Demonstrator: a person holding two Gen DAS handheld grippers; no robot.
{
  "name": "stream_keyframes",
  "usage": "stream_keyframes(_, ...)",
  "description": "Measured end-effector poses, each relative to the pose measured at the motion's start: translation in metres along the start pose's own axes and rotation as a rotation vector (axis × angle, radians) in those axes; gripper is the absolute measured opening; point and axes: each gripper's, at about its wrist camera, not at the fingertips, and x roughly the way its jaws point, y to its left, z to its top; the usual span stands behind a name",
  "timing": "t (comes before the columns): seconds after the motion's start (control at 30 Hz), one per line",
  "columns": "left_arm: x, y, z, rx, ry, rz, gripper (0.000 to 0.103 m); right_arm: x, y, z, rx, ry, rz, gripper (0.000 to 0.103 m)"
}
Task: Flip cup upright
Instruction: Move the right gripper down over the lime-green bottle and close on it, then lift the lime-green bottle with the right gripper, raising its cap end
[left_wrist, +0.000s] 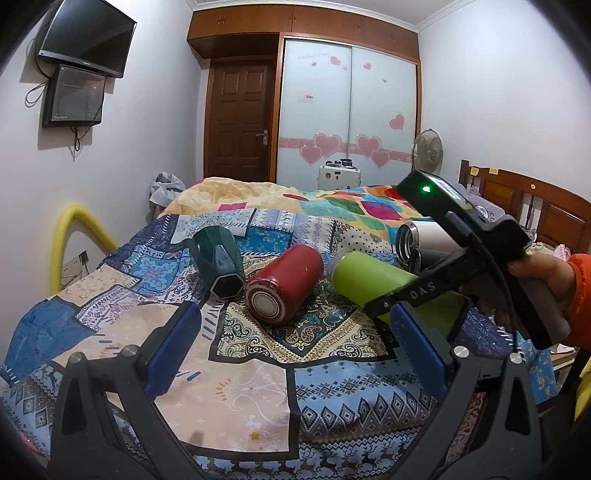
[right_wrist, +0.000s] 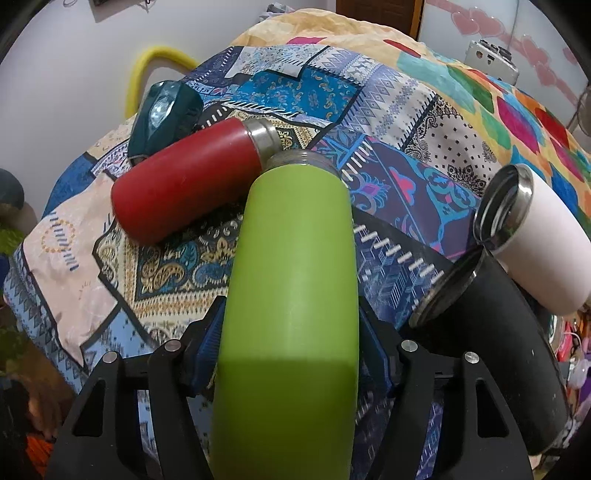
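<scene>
Teal cup (left_wrist: 218, 264) lying on the bed (left_wrist: 258, 354) far left of the green cup (right_wrist: 295, 280), red cup (right_wrist: 184, 181) just left touching its neck, left gripper (left_wrist: 295, 347) wide open and empty, right gripper (right_wrist: 291, 350) clamped around the lying green cup, black cup (right_wrist: 491, 328) and white cup (right_wrist: 535, 236) to its right.

Bed (left_wrist: 258, 376) with patchwork quilt carried teal cup (left_wrist: 216, 264), red flask (left_wrist: 282, 284), green flask (right_wrist: 295, 266), black flask (right_wrist: 491, 314), white flask (right_wrist: 535, 243), all on sides.
</scene>
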Motion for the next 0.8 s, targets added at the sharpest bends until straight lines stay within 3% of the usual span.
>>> stream_keyframes(0.5,-0.021,-0.004,0.006,-0.004,-0.028,0.001,0.103,-0.050,0.024,-0.033,-0.071,-0.049,0.000,0.062)
stream_keyframes(0.8,-0.032,0.001,0.005,-0.012,-0.036,0.014,0.103,-0.038,0.047,-0.037,-0.112,-0.022,0.037,0.062)
